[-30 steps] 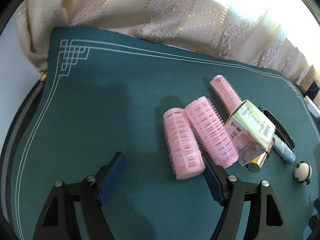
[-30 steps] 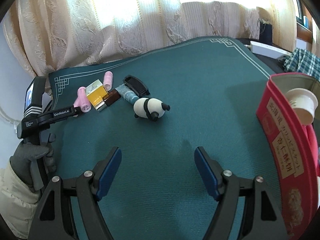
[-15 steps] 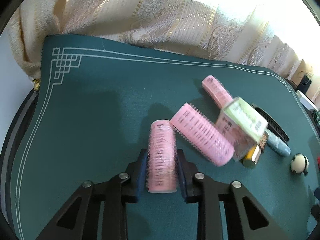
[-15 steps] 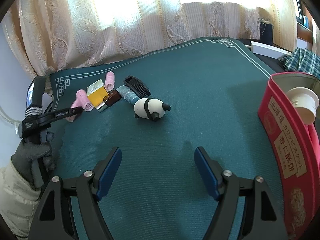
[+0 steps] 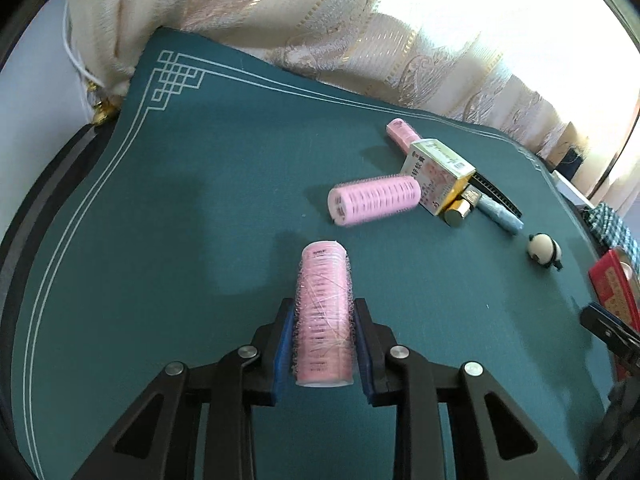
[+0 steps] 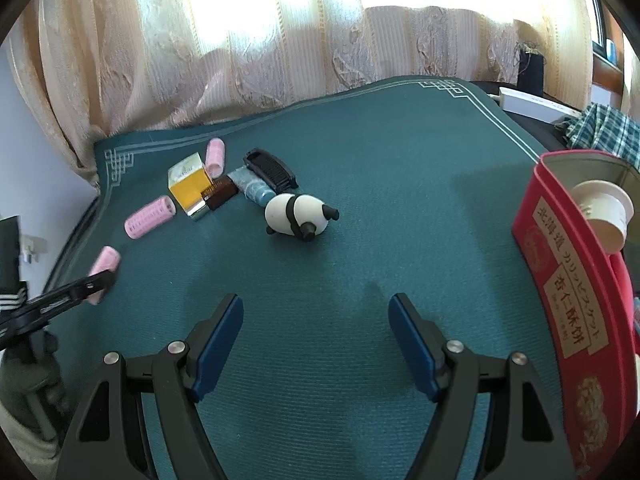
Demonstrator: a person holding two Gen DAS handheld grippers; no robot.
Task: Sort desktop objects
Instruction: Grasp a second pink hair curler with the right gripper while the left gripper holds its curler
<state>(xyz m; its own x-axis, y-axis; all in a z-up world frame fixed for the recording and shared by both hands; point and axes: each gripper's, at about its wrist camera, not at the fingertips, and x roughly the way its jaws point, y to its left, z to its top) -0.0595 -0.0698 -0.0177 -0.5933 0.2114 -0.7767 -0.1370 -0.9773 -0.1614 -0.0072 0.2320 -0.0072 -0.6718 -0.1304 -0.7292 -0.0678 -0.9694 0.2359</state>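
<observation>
Fig. — desk scene, L and R wrist views. Green felt mat (image 6: 360, 152) w/ white key-pattern border covers the desk; cream patterned curtain (image 6: 280, 40) hangs behind it.

Red biscuit tin (image 6: 568, 280) stands at the mat's right side, lid off, w/ a white cup-shaped item (image 6: 604, 212) lying inside near the rim.

R gripper (image 6: 316, 344) hovers over bare mat — blue pads wide apart, nothing between them.

L gripper (image 5: 323, 344) is clamped on a pink hair roller (image 5: 323, 316); pads press both sides of the roller, which points away along the fingers. In the R wrist view this roller (image 6: 103, 270) shows at the mat's left edge, well apart from the tin.

Gloved hand (image 6: 28, 380) grips the L gripper's handle, lower left of R view.

Clutter near the mat's far-left corner: yellow-and-white carton (image 6: 190, 182); second pink roller (image 6: 150, 217) lying loose just left of it; third pink roller (image 6: 215, 157) behind it; black comb (image 6: 272, 168); blue tube (image 6: 252, 188); small brown item (image 6: 219, 194) beside the carton.

Panda figure (image 6: 298, 214) lies on its side, nearest the mat's centre, just right of the tube.
</observation>
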